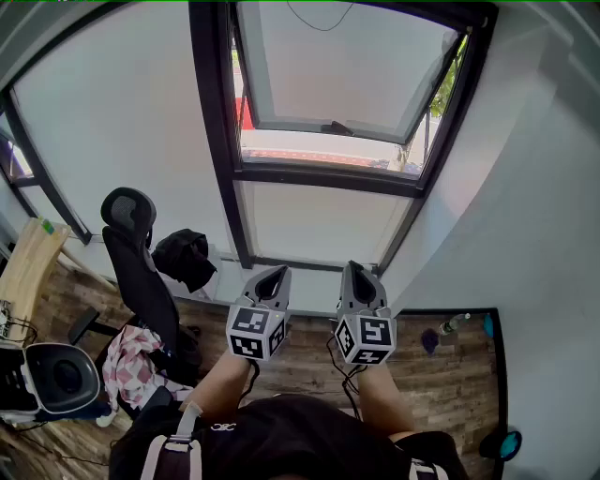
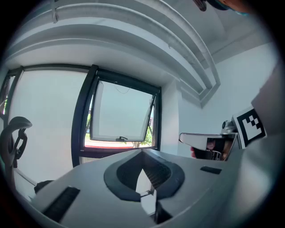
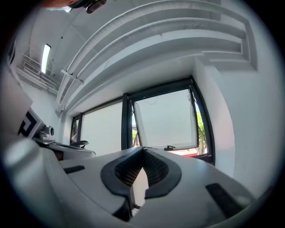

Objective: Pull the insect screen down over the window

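Grippers were both pressed together and empty, the left gripper (image 1: pixel 273 277) and the right gripper (image 1: pixel 358 276) held level below the window (image 1: pixel 328 177), apparently ready to reach up. The insect screen covered nothing yet (probably rolled at the frame's top edge, where a thin cord (image 1: pixel 320 22) hung).

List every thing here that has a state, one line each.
Window sash: open, swung outward at the bottom.
Window opening: uncovered, no insect screen across it.
Left gripper: jaws shut, empty.
Right gripper: jaws shut, empty.
Office chair: upright, nobody on it.
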Demonstrator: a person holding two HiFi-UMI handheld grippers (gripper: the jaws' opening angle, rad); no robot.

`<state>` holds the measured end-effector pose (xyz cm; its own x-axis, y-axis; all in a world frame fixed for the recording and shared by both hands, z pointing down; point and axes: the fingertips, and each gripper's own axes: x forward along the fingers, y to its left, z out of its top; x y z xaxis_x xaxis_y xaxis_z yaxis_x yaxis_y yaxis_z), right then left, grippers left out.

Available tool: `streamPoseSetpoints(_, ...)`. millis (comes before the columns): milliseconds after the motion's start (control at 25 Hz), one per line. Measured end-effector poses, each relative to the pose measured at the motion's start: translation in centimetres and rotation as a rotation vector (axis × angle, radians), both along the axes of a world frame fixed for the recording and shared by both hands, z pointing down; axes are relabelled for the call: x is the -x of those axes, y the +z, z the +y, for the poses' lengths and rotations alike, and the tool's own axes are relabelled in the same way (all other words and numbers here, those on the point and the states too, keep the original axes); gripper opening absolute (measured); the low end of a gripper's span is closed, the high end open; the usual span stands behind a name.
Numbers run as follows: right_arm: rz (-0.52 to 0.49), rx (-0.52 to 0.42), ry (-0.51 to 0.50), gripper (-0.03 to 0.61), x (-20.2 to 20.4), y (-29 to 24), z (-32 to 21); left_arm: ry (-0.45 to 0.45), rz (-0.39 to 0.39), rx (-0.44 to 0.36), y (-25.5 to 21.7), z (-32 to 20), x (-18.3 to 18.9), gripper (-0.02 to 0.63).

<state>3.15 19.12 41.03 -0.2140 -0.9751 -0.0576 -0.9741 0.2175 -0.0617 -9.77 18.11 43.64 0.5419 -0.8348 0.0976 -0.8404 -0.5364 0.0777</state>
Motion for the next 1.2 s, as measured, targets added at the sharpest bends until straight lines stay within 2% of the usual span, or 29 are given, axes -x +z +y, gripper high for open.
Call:
streamPoseSetpoints(360,0.015,-0.008,-0.005,0.003,1.0,-0.1,-0.8,0.011,-0.002,-0.009,0.0,-1.1,0.0,0.012)
streamPoseSetpoints(880,0.053,-0.038,0.023,0.005,3.6,-0.8,-3.0,0.028,0.014,-0.060,-0.7,-3.2,2.5,0.012)
streamPoseSetpoints(1200,0.076,-0.036,0.042,0.005,5.1,0.7,-4.1,0.035,-0.009,-0.058,0.4,-4.9,3.8,0.012)
